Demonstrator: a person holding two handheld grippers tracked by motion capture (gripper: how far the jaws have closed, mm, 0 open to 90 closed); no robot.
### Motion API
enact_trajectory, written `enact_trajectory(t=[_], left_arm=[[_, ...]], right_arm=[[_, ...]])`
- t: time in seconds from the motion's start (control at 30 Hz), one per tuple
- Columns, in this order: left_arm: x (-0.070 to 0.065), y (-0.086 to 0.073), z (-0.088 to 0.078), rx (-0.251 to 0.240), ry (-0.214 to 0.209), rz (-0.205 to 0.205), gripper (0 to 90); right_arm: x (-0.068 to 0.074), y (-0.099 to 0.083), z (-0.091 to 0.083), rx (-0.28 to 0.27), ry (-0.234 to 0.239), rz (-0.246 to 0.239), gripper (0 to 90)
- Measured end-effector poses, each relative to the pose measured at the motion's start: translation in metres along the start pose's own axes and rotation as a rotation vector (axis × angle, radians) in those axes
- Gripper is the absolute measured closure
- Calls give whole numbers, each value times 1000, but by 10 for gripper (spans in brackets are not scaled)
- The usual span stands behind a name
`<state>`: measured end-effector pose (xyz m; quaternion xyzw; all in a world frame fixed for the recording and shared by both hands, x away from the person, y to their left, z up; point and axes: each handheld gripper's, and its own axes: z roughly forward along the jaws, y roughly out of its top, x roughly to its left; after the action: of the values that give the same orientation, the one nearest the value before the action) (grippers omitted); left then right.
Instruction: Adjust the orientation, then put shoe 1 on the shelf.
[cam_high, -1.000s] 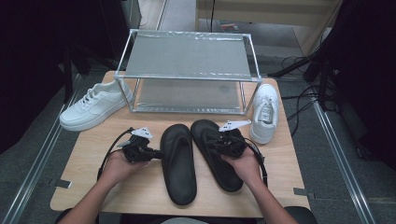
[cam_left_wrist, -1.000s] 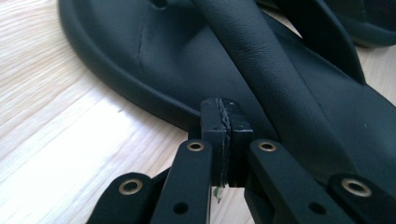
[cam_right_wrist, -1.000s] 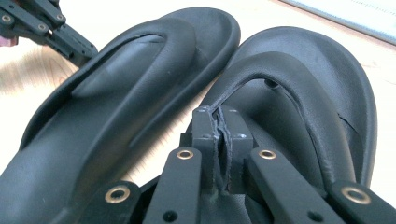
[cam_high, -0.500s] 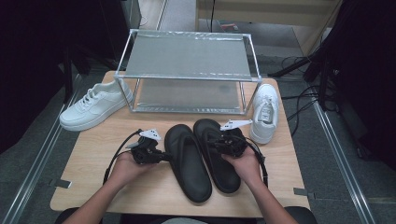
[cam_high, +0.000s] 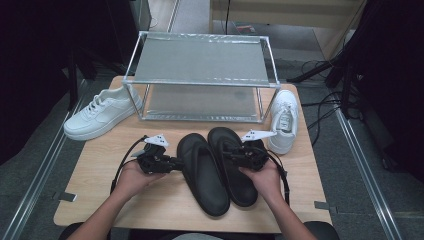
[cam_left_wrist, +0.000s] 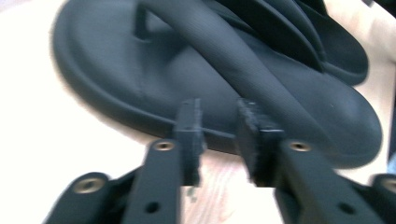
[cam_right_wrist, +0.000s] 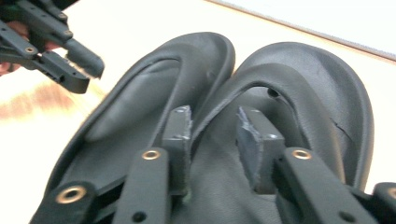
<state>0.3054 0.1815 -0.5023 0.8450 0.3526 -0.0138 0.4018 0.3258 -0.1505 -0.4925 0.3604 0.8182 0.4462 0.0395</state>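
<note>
Both black sandals lay mid-frame, the rack bare. Left gripper and right gripper were spread, pinching nothing; shelving apparently remained.

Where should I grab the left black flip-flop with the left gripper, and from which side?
Probably the left flip-flop is best taken by its outer edge, coming in low from its left side, where the left gripper already sits with jaws open at the rim. The sole lies flat and thin there, with bare table beside it; the other flip-flop crowds its right side.
</note>
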Motion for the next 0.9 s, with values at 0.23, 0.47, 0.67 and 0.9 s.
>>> enact_trajectory(t=[0.23, 0.47, 0.67, 0.9], left_arm=[[4, 0, -14, -40, 22, -8, 576], [7, 1, -20, -52, 29, -11, 555], [9, 2, -20, -47, 50, -10, 522], [12, 4, -19, -40, 60, -8, 490]], right_arm=[[20, -7, -5, -55, -27, -35, 539], [32, -14, -4, -50, -96, -17, 453], [34, -18, 1, -54, -100, 21, 394], [39, -22, 12, -34, -106, 24, 387]])
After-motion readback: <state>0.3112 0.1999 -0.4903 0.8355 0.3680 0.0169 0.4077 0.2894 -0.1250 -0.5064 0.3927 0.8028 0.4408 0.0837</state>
